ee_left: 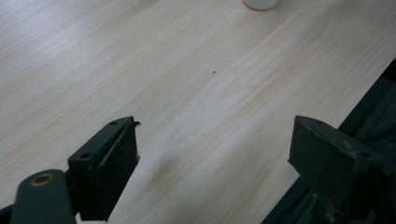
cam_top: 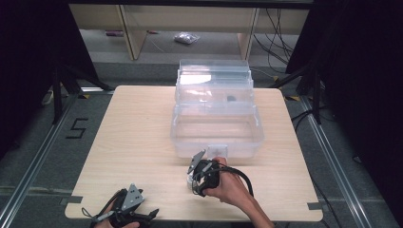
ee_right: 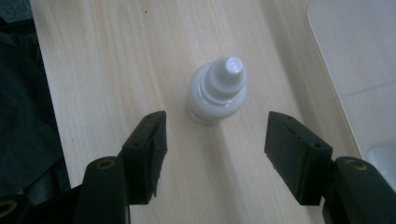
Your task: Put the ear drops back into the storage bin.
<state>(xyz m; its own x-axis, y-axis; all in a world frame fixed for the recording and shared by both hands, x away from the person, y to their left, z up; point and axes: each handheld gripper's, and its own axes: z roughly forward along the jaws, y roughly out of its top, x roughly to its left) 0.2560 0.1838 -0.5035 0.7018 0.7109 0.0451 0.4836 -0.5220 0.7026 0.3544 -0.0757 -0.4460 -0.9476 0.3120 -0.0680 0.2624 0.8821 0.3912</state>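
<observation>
A small white dropper bottle (ee_right: 218, 93) stands upright on the wooden table (cam_top: 138, 142), just past the fingertips of my right gripper (ee_right: 217, 135). That gripper is open, and its jaws flank the space just short of the bottle without touching it. From above, the right gripper (cam_top: 198, 179) sits near the table's front centre with the bottle (cam_top: 189, 181) at its left side. My left gripper (cam_top: 135, 213) rests at the front left edge. Its jaws (ee_left: 212, 149) stand wide open over bare wood with nothing between them. The bottle's base (ee_left: 260, 3) peeks in at the top of that view.
A clear plastic storage box (cam_top: 216, 137) with its tiered lid folded back stands at the table's far centre, right behind the right hand. A small dark item (cam_top: 231, 99) lies in its upper tray. The table's front edge runs close beneath the left gripper.
</observation>
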